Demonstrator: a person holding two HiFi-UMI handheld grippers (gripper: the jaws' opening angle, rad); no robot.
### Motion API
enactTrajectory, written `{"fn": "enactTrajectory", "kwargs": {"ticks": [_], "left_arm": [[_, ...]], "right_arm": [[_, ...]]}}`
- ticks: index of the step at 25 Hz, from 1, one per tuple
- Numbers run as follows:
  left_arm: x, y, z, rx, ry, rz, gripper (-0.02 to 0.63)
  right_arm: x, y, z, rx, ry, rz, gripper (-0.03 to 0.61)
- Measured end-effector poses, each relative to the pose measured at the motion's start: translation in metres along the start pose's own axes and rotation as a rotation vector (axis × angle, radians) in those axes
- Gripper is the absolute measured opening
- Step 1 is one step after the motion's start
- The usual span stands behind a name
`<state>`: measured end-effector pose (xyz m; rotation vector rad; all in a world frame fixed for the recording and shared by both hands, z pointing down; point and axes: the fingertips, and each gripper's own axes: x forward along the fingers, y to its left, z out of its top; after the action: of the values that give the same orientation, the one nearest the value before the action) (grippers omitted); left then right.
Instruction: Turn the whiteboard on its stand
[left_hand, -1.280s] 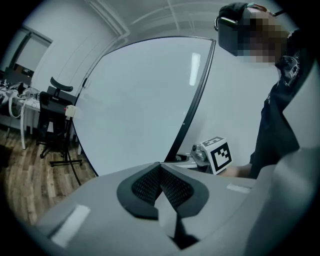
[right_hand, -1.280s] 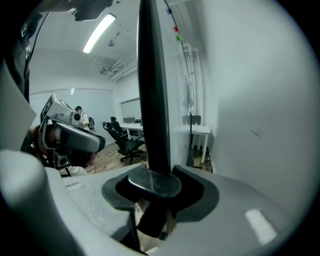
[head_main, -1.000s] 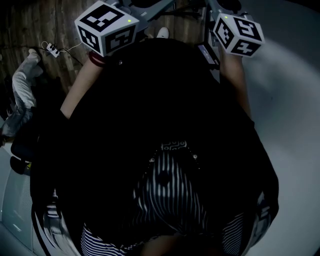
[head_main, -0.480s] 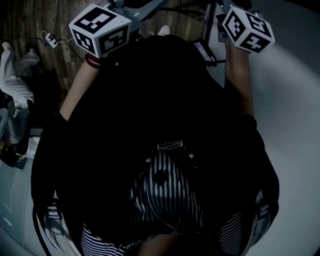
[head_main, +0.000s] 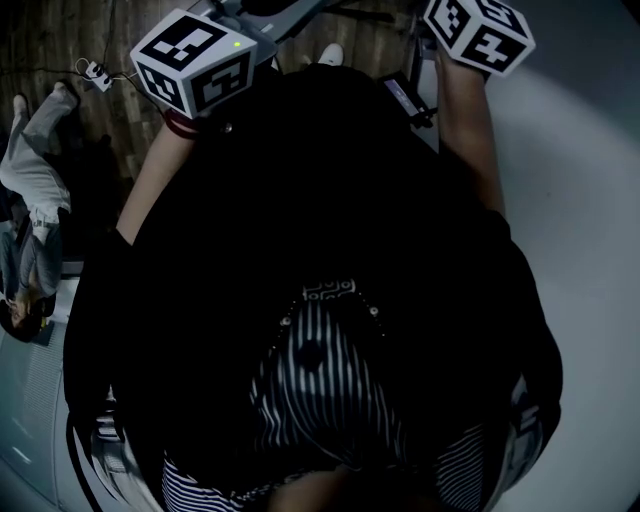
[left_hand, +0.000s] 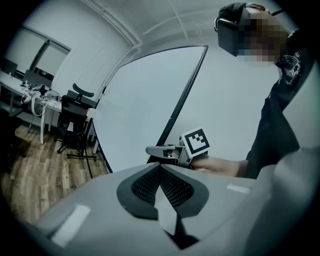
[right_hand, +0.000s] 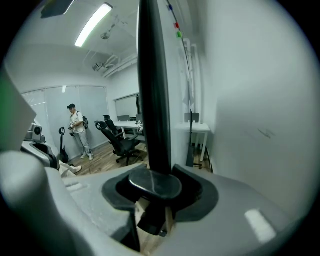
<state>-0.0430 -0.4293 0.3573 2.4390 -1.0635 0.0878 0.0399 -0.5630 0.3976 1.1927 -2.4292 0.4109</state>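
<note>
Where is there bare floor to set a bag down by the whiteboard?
Bare wood floor runs left of the whiteboard, as far as the desks. It is crowded past the board's edge, where chairs and a standing person fill the floor.

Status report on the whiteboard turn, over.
Right tool clamped on whiteboard frame edge. Left tool shut, empty, clear of board. Office chairs, bystander beyond, not touching it.

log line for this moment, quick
right tongs: shut on whiteboard frame | left tongs: shut, empty, facing whiteboard | stage: edge gripped
</note>
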Motion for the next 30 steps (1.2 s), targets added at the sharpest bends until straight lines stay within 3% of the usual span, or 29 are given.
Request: {"fn": "enactTrajectory", "kwargs": {"ticks": [4, 9, 16, 21, 24, 30], "left_arm": [[-0.002, 0.002, 0.0, -0.013, -0.007, 0.001, -0.003], [-0.013, 0.003, -0.018, -0.012, -0.015, -0.018, -0.003], [-0.04, 0.074, -0.05, -0.017, -0.025, -0.051, -0.003], [-0.036, 0.097, -0.003, -0.044, -0.032, -0.059, -0.002], [-0.031, 0.086, 0.006, -0.055, -0.025, -0.066, -0.002], [-0.018, 0.034, -0.036, -0.03, 0.017, -0.091, -0.003]], "right_arm": [[-0.01, 0.003, -0.008, 0.008, 0.014, 0.006, 0.173], [-0.026, 0.046, -0.043, -0.005, 0.009, 0.024, 0.186], [0.032, 0.092, -0.08, -0.022, 0.043, 0.034, 0.183], [0.04, 0.082, -0.038, -0.049, 0.086, 0.057, 0.184], [0.02, 0.073, -0.032, -0.056, 0.101, 0.058, 0.186], [-0.031, 0.053, -0.072, -0.03, 0.063, 0.035, 0.183]]}}
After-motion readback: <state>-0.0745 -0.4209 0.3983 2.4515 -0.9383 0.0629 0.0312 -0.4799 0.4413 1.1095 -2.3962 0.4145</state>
